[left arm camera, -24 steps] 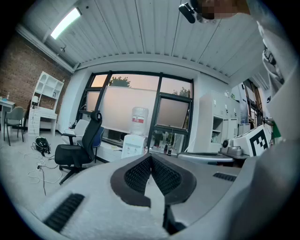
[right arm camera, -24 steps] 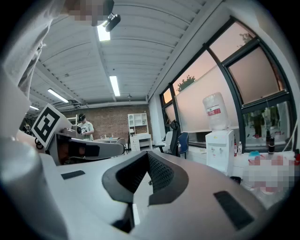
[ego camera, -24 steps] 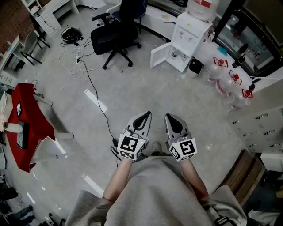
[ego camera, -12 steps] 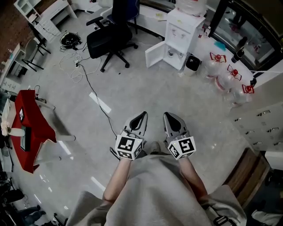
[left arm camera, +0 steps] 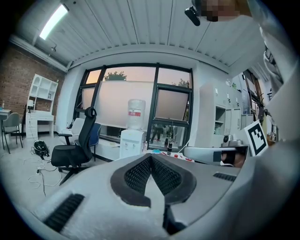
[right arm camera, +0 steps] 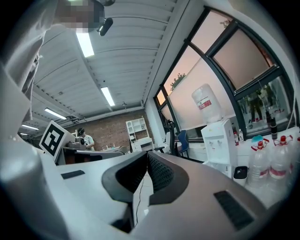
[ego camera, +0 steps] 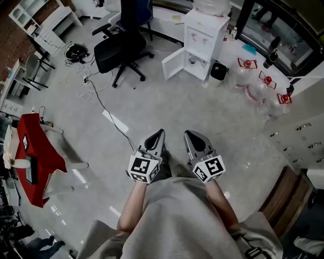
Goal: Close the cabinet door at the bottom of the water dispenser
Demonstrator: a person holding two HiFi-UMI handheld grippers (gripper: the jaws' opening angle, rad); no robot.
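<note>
Holds the left gripper (ego camera: 160,133) and the right gripper (ego camera: 188,134) side by side and close to the body, both clenched tight with nothing between the jaws. Finds the water dispenser (ego camera: 205,43) well apart from them, at the far side of the room beside the dark-framed windows (ego camera: 283,35). Finds its bottom cabinet door (ego camera: 172,63) swung wide open toward the left of the head view. Shows a small pale item or two inside the open cabinet (ego camera: 195,61), too small to name. Carries a big clear bottle (ego camera: 212,5) upside down on top. Sets a small black bin (ego camera: 218,71) just beside the dispenser's right side, contents not visible. Groups several clear jugs (ego camera: 255,90) with red caps on the floor further right. Spreads a bare, glossy grey floor (ego camera: 202,116) between the grippers and the dispenser. Places a black office chair (ego camera: 119,45) left of the open door, with loose black cables (ego camera: 98,98) trailing across the floor near it. Adds a red-covered stand (ego camera: 38,157) at the left edge, white shelves (ego camera: 43,23) in the far left corner, and white drawers (ego camera: 304,136) along the right.
</note>
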